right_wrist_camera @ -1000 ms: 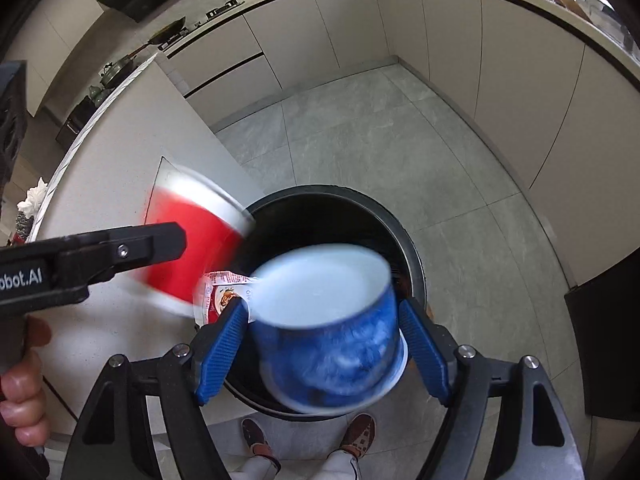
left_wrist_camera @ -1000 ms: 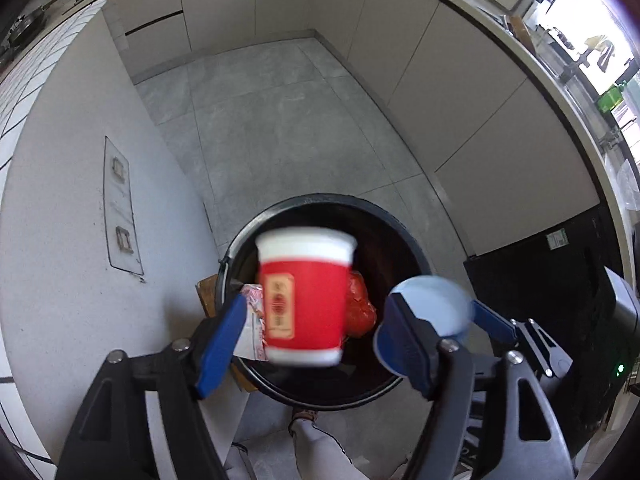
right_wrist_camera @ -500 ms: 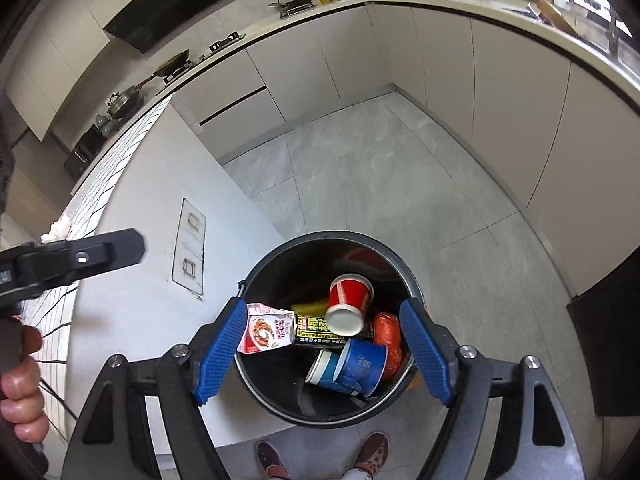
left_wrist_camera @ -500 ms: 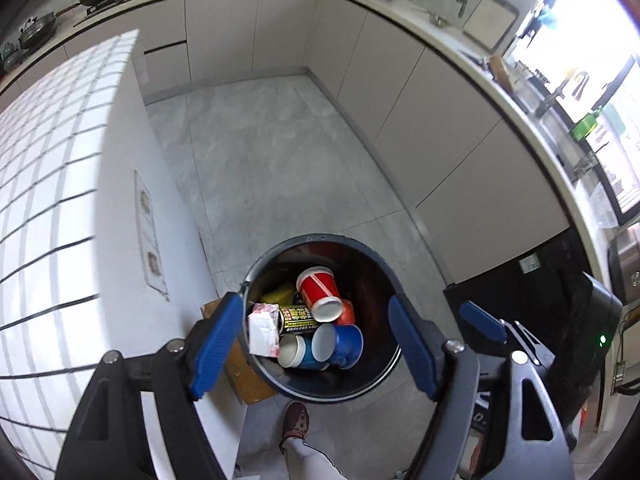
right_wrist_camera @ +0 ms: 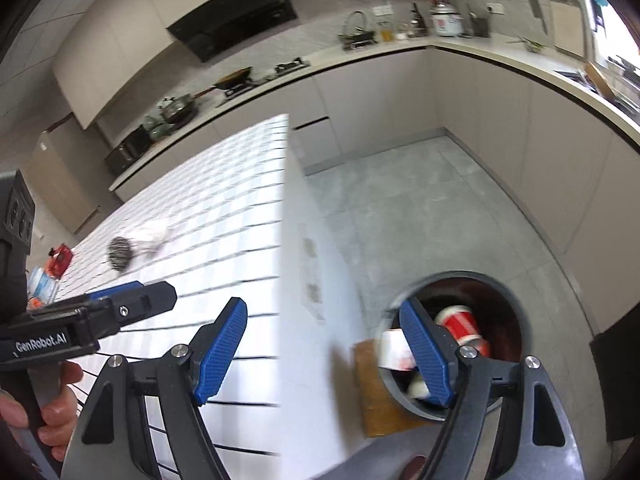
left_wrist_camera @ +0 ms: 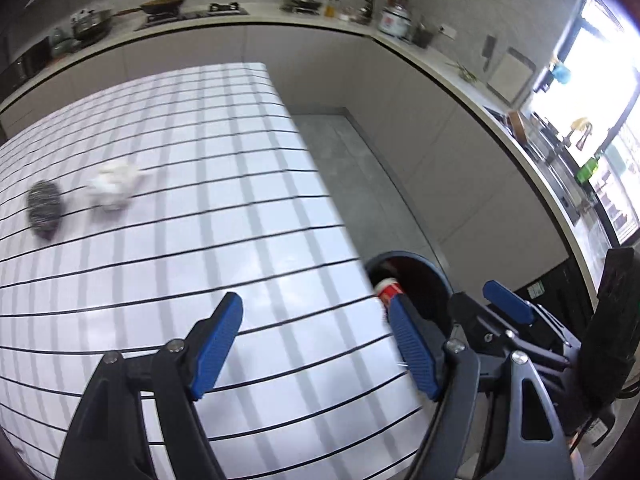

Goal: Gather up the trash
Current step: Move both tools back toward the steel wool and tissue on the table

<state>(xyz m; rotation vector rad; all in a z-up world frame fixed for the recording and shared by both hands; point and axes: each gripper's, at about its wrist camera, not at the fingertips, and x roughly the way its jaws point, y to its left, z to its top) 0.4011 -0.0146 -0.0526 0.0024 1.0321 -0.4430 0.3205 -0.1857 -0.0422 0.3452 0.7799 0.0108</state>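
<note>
Half a second ago both cameras looked straight down into the trash bin; now both have swung up and away, so the white tiled surface (left_wrist_camera: 180, 240) fills most of the left wrist view and the bin (right_wrist_camera: 508, 296) sits low at the right. The left gripper (left_wrist_camera: 316, 344) and the right gripper (right_wrist_camera: 332, 352) both have their jaws spread wide with nothing between them, as they did then.

The bin stands on the floor beside the surface's end. One red paper cup (right_wrist_camera: 460, 322) lies inside it, with one white-and-red wrapper (right_wrist_camera: 394, 350) at its near rim, partly hidden by a blue finger pad. The blue cup seen earlier is hidden now.

Two pieces remain on the surface: one crumpled white tissue (left_wrist_camera: 114, 186) and one dark, speckled wad (left_wrist_camera: 44, 208), just beside each other and well apart from the bin. Both are blurred. A few small packets (right_wrist_camera: 52, 276) lie at the surface's far left edge; their count is unclear.
</note>
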